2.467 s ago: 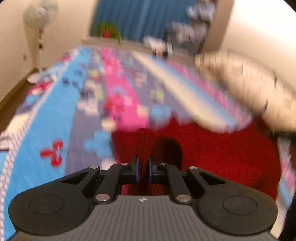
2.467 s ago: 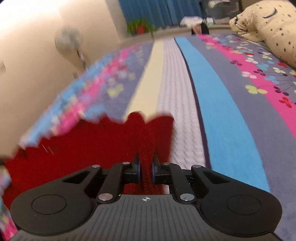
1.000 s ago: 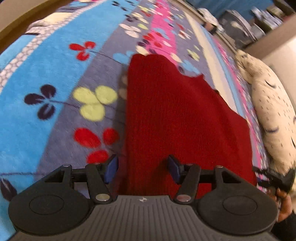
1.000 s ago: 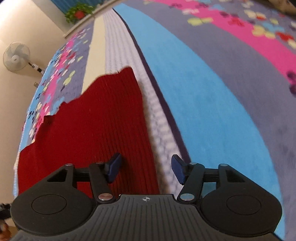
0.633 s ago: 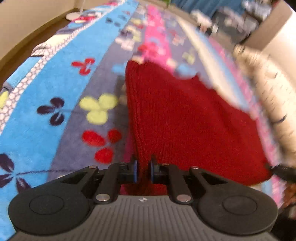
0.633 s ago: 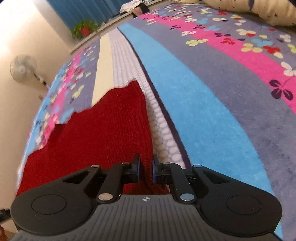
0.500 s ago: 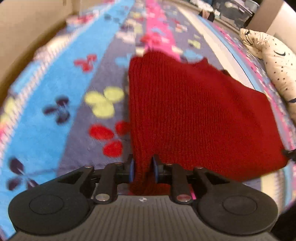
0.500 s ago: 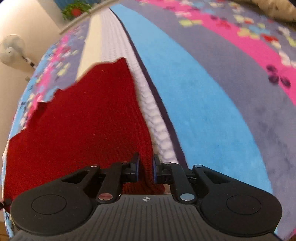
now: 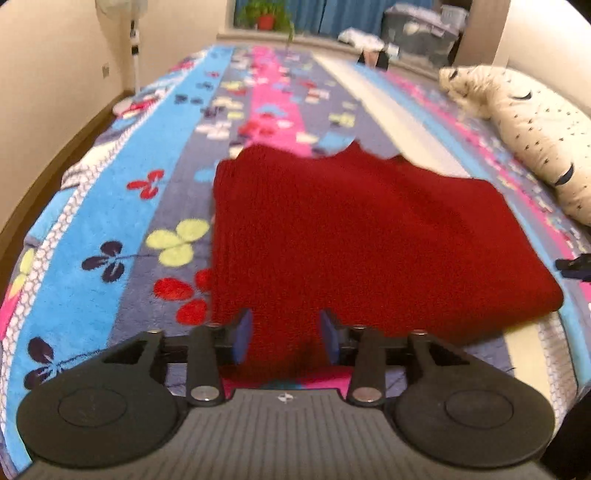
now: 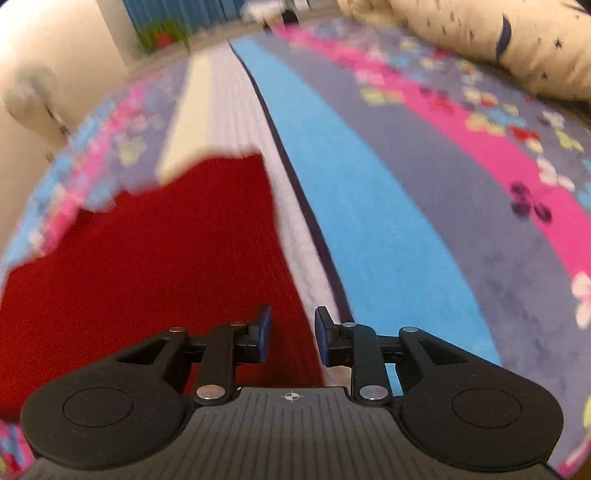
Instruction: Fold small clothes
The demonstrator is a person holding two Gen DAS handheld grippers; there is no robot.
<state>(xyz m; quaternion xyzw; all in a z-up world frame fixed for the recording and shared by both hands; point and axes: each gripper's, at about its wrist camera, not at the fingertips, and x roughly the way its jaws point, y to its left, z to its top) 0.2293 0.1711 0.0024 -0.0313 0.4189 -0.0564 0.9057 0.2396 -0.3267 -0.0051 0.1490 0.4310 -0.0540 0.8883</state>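
While both tongs stand with their jaws apart and hold nothing, the red knitted garment [image 9: 354, 236] lies flat on the bed [image 9: 110, 206], spread over the striped, flower-patterned blanket [image 10: 388, 229]. In the left wrist view, the left tongs [image 9: 284, 338] are spread wide just above the garment's near edge, close to its left corner; red knit fills the gap between the blue pads [image 9: 242, 334]. In the right wrist view, the right tongs [image 10: 291, 336] are open more narrowly at the garment's right near edge, where the red knit meets a white textured stripe of the blanket. The garment's far edge is uneven, with a notch near the middle. A cream pillow with dark marks [image 9: 535, 136] lies on the bed to the right, well apart from the garment. A standing fan [image 9: 125, 22] is at the far left by the wall, and a potted plant [image 9: 264, 16] stands beyond the bed before blue curtains [image 9: 332, 14]. The right wrist view is blurred.
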